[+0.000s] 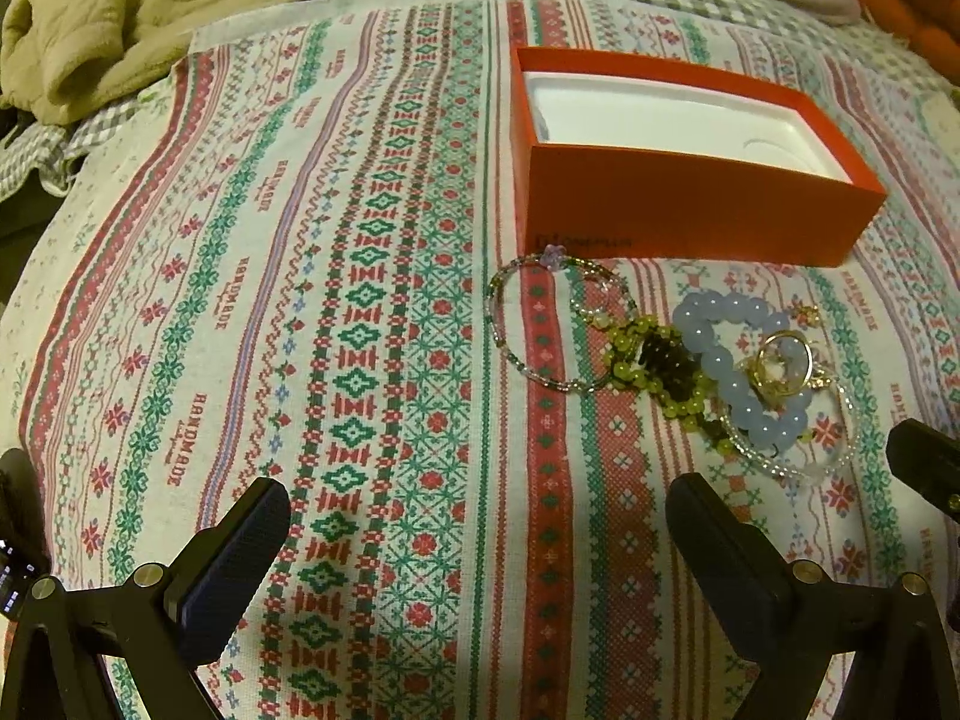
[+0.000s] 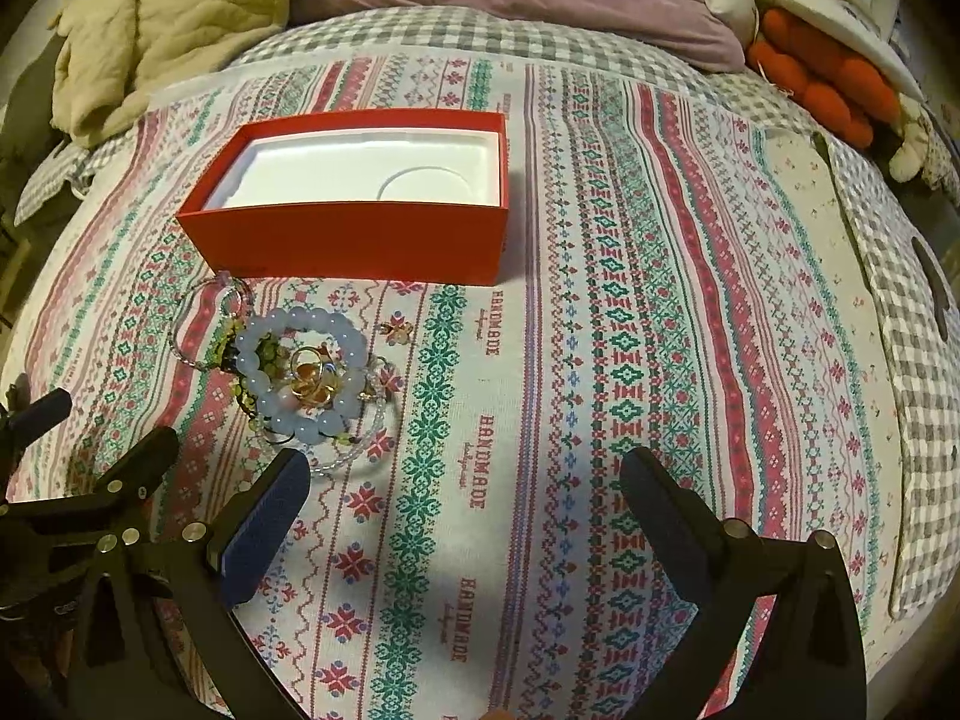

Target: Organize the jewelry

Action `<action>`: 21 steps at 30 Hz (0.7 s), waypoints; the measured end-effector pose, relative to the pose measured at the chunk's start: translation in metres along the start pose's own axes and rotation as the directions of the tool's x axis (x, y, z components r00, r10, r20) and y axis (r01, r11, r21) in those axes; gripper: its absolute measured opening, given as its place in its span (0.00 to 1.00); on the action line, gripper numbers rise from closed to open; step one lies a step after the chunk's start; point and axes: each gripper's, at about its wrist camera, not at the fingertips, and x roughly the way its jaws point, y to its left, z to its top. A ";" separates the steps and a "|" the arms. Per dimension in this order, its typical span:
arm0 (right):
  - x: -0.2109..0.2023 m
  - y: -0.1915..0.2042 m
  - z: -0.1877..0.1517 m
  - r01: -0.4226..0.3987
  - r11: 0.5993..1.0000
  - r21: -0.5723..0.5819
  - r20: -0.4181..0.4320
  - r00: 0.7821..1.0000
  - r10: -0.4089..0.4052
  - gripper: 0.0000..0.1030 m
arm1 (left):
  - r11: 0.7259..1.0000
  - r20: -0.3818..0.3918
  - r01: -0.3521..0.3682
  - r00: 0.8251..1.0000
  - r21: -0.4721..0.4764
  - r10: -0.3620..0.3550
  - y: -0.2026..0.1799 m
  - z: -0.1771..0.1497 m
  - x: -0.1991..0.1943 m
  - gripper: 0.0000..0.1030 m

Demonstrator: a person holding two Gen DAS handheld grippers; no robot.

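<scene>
Both claws hang wide apart and empty over the patterned cross-stitch cloth (image 2: 540,360) on the bed, left claw (image 1: 474,546), right claw (image 2: 462,516); tangled beaded bracelets and gold rings (image 2: 306,378) lie just beside the open red cardboard box (image 2: 354,240).

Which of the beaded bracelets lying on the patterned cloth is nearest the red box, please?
The thin multicoloured bead bracelet with the purple flower charm; it almost touches the open red cardboard box.
</scene>
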 end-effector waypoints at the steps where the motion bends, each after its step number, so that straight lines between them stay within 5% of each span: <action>1: 0.000 0.000 0.000 -0.001 1.000 -0.001 0.000 1.000 0.001 1.00 | 1.000 0.001 0.000 1.000 0.000 0.000 0.000 0.000 0.000 1.00; 21: 0.002 -0.001 -0.001 -0.005 1.000 0.007 -0.007 1.000 0.005 1.00 | 1.000 0.011 -0.002 1.000 0.000 0.002 -0.002 -0.003 -0.002 1.00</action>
